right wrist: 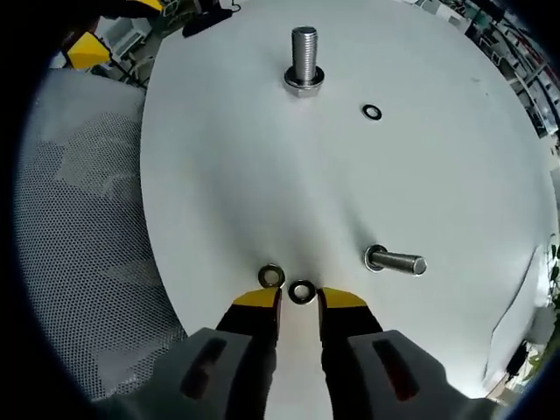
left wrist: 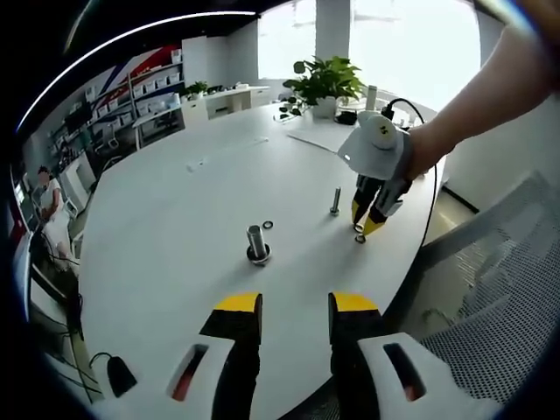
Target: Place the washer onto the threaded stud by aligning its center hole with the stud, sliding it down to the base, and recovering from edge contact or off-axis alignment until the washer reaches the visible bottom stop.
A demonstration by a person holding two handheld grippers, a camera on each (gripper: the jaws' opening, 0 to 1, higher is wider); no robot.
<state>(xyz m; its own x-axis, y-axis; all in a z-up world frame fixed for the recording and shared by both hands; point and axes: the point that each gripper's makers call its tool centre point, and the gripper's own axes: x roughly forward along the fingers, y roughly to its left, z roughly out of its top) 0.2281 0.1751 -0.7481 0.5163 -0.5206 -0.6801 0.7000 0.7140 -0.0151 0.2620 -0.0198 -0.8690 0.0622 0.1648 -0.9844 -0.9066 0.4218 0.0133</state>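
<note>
Washers (right wrist: 301,291) (right wrist: 271,276) flat on white counter (right wrist: 262,175), one just ahead of right gripper (right wrist: 298,300), fingers spread, holding nothing. Larger stud (right wrist: 304,58) upright farther off, third washer (right wrist: 372,112) beside it. Left gripper (left wrist: 296,304) fingers spread, empty.

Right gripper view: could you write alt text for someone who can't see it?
The right gripper hovers open over a washer on a white table, another washer beside it. Two threaded studs stand farther off.

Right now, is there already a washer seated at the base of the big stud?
Yes. In the right gripper view a washer rings the foot of the large upright threaded stud, flat on the table.
</note>
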